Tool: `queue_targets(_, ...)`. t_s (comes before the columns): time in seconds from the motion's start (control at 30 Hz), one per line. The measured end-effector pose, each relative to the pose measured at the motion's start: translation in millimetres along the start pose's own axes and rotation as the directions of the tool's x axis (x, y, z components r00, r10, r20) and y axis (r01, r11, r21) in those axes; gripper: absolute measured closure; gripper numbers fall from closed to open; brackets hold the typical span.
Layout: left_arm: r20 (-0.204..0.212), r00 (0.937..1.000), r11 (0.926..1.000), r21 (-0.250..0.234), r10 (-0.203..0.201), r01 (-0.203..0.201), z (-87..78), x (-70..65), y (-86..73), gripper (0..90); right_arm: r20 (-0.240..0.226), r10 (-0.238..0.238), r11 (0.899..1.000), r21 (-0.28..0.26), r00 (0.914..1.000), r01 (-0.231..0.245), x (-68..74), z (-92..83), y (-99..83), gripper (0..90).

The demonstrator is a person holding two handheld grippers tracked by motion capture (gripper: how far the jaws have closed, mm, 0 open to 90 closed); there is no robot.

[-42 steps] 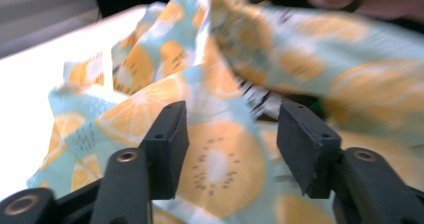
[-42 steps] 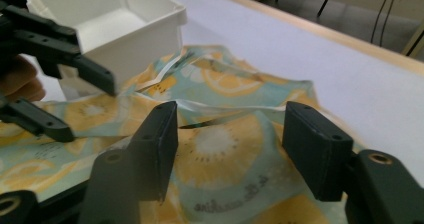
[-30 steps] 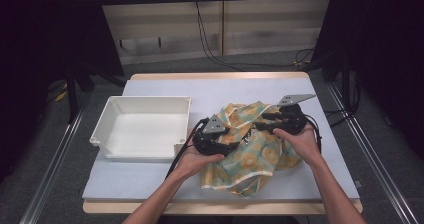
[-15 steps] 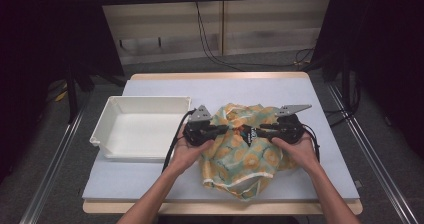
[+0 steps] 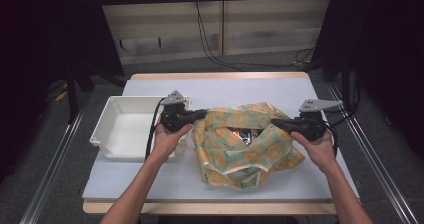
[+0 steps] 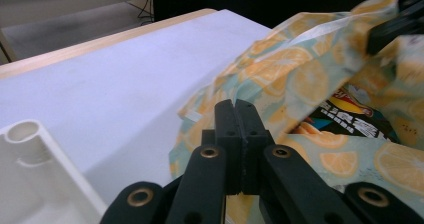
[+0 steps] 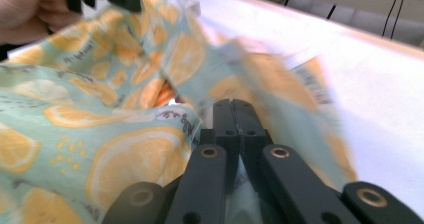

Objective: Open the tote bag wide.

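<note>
High view: bag (image 5: 245, 144) stretched left-right, mouth up, edges clamped by left gripper (image 5: 202, 114) and right gripper (image 5: 275, 124).

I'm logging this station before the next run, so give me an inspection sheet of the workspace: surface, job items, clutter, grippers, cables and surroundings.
Surface: pale table with a wooden edge, bare around the work.
Job's things: lemon-print bag lies mid-table, its mouth spread open; a dark snack packet shows inside.
Clutter: white tray at the left, nothing seen in it.
Grippers: left gripper is shut on the bag's left rim, right gripper shut on its right rim; both have just been closing.
Cables: a black cable trails from the left gripper across the tray's edge; more run over the floor behind the table.
Surroundings: dark frame and curtains at both sides, pale wall panels behind.
</note>
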State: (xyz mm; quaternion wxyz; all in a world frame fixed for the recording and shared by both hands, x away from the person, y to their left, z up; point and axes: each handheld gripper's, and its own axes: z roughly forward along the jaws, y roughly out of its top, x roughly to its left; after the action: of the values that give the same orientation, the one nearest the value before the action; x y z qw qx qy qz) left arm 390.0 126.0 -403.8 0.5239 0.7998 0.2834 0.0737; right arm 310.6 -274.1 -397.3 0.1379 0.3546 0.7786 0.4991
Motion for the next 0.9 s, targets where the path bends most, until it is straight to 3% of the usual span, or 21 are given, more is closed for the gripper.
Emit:
queue_targets(0.1,-0.004,1.0,0.9997,0.024,-0.002,0.002,1.0,3.7,1.2,90.0,-0.006,0.005,1.0,-0.022,1.0,-0.005,-1.7,-8.8,1.4,90.0)
queue_targets(0.2,-0.006,0.9993,0.998,0.051,-0.037,0.038,6.1,9.3,-0.2,90.0,-0.038,0.008,0.999,-0.048,0.9992,-0.01,-2.4,-20.8,-2.8,90.0)
queue_targets(0.37,-0.012,0.9997,0.996,0.087,-0.02,0.021,16.5,3.4,-0.9,90.0,-0.036,0.033,0.997,-0.075,0.9988,-0.036,-6.9,-27.6,-13.9,90.0)
queue_targets(0.43,-0.009,0.9997,0.9962,0.084,-0.022,0.023,17.2,2.4,-0.4,90.0,-0.035,0.039,0.996,-0.083,0.9986,-0.042,-7.9,-28.5,-15.3,90.0)
queue_targets(0.47,-0.007,0.9998,0.9961,0.085,-0.021,0.021,17.1,1.5,0.5,90.0,0.001,0.024,0.997,-0.067,0.9997,-0.024,-7.1,-28.0,-16.8,90.0)
queue_targets(0.53,-0.005,0.9997,0.9966,0.079,-0.022,0.023,14.8,-6.8,6.3,88.7,0.013,0.013,0.999,-0.039,0.9998,-0.012,-5.0,-24.2,-17.5,85.9)
queue_targets(0.7,-0.009,0.9999,0.9978,0.065,0.011,-0.011,13.9,-15.8,14.1,81.6,0.003,0.014,0.999,-0.048,0.9999,-0.014,-3.8,-20.9,-14.7,81.7)
queue_targets(0.73,0.0,1.0,0.9986,0.052,0.009,-0.009,12.0,-16.5,14.1,74.7,0.004,0.009,0.999,-0.053,1.0,-0.009,-1.5,-22.7,-11.9,78.3)
queue_targets(0.9,-0.01,1.0,1.0,0.009,0.0,0.001,-4.4,-20.6,10.4,62.7,0.021,-0.001,0.999,-0.042,0.9998,0.002,6.0,-32.5,-14.3,69.5)
